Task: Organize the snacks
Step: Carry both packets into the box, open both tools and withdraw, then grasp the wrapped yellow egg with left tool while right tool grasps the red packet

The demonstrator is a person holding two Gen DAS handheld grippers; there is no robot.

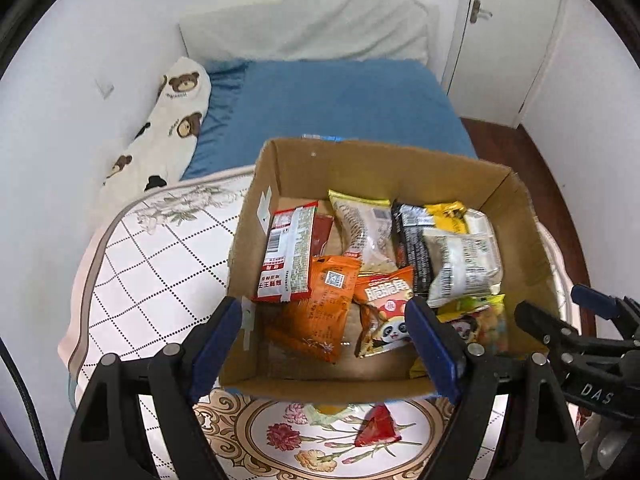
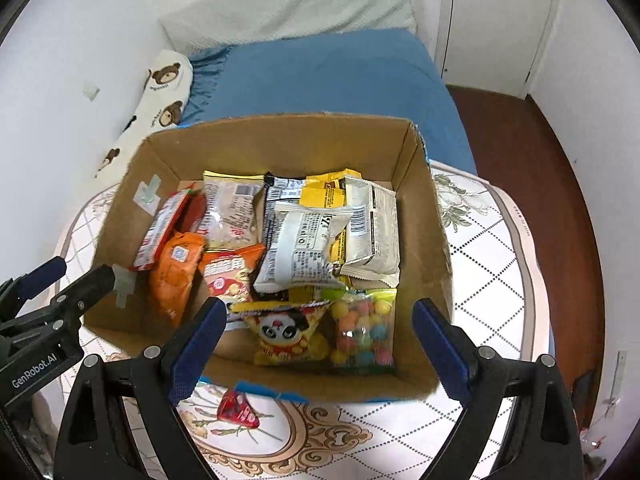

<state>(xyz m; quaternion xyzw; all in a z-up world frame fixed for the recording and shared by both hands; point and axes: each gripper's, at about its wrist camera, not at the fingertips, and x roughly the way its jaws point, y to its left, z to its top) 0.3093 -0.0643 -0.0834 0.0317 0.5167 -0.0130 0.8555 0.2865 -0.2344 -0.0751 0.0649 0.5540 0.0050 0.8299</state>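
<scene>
An open cardboard box (image 1: 384, 160) (image 2: 280, 136) stands on a patterned table and holds several snack packets: a red-and-white one (image 1: 290, 252), an orange one (image 1: 320, 312) (image 2: 176, 272), a panda packet (image 1: 384, 320) (image 2: 284, 332), a white packet (image 1: 460, 268) (image 2: 308, 248) and a bag of coloured candy balls (image 2: 364, 324). A small red triangular snack (image 1: 378, 428) (image 2: 238, 408) lies on the table in front of the box. My left gripper (image 1: 328, 344) is open and empty over the box's near left part. My right gripper (image 2: 320, 340) is open and empty over the near right part.
The table (image 1: 160, 264) has a white grid cloth with a flower print. Behind it is a bed with a blue sheet (image 1: 340, 100), a bear-print pillow (image 1: 168, 120) and a white wall on the left. A door (image 2: 496, 20) and dark floor are at the right.
</scene>
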